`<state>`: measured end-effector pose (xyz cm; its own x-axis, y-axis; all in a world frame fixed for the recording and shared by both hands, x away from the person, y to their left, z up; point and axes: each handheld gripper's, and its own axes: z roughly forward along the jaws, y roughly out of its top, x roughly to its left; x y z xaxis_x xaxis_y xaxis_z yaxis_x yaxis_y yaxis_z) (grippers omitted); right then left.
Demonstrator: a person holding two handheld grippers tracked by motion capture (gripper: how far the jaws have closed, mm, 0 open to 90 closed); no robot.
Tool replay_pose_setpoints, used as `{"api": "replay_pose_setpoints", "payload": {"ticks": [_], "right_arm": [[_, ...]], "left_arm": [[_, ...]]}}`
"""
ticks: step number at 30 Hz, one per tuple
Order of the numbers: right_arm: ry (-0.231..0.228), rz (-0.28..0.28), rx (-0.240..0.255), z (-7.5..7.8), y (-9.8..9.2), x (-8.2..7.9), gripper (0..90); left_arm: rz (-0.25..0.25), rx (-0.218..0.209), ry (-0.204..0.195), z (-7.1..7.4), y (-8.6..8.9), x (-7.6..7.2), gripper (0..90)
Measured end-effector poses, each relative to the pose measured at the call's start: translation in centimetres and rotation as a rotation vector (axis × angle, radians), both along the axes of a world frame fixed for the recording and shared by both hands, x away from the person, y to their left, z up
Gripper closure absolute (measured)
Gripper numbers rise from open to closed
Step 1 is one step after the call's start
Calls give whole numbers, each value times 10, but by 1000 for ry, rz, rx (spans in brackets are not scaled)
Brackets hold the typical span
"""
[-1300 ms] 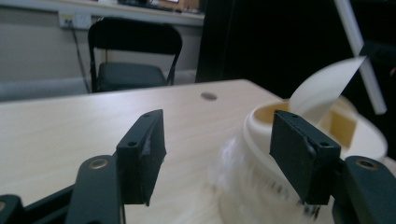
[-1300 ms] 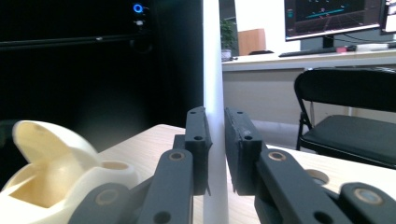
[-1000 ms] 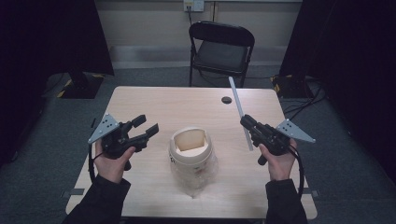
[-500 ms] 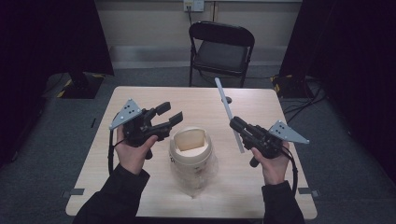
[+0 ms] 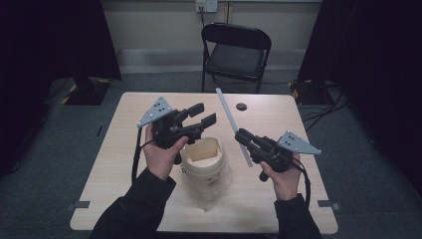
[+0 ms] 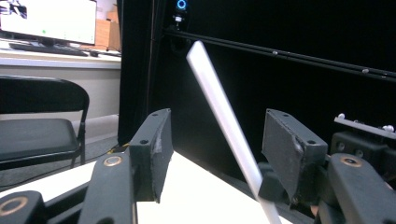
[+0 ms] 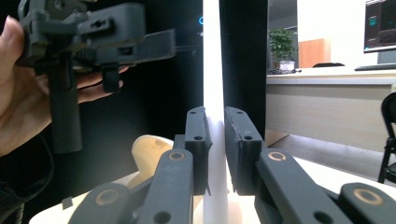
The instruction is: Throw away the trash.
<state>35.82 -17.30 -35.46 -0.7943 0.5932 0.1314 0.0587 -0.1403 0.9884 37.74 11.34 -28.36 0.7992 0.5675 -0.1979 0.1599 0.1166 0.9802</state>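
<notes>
Gripping a white stick (image 5: 232, 122), right tongs (image 5: 242, 137), left tongs (image 5: 203, 115) spread wide above a tub (image 5: 203, 162), wooden table (image 5: 119, 144)

The left gripper (image 5: 204, 113) is matte black plastic with two blocky jaws, seen left of centre in the high view; a pale grey three-cornered plate (image 5: 156, 111) dotted with small holes sits on top of it; a black cable (image 5: 135, 159) loops down beside the wrist. The right gripper (image 5: 241, 136), right of centre, is the same black build, with its own grey perforated plate (image 5: 298, 143) and a black cable (image 5: 304, 175). In the gripper views the jaws carry flat, dark, scuffed pads (image 6: 286, 145), small black screws, and brass-coloured pivot rivets (image 7: 175, 156) on the arms. Both forearms wear dark sleeves (image 5: 137, 209) at the bottom of the frame.
</notes>
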Motion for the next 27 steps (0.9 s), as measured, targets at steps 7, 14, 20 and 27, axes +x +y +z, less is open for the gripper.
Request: {"api": "replay_pose_setpoints", "payload": {"ticks": [7,14,20,27], "right_arm": [[-4,45,-11,-1,9,-3,808],[-19,75,-11,2,12,-6,808],[-21,78,-25,3,12,-6,806],[8,70,12,4,6,-5,718]], "left_arm": [[-32,-5,19,0,-17,4,501],[-49,11,29,0,-19,4,690],[-90,0,32,2,-22,3,746],[-133,-16,-3,10,-29,1,793]]}}
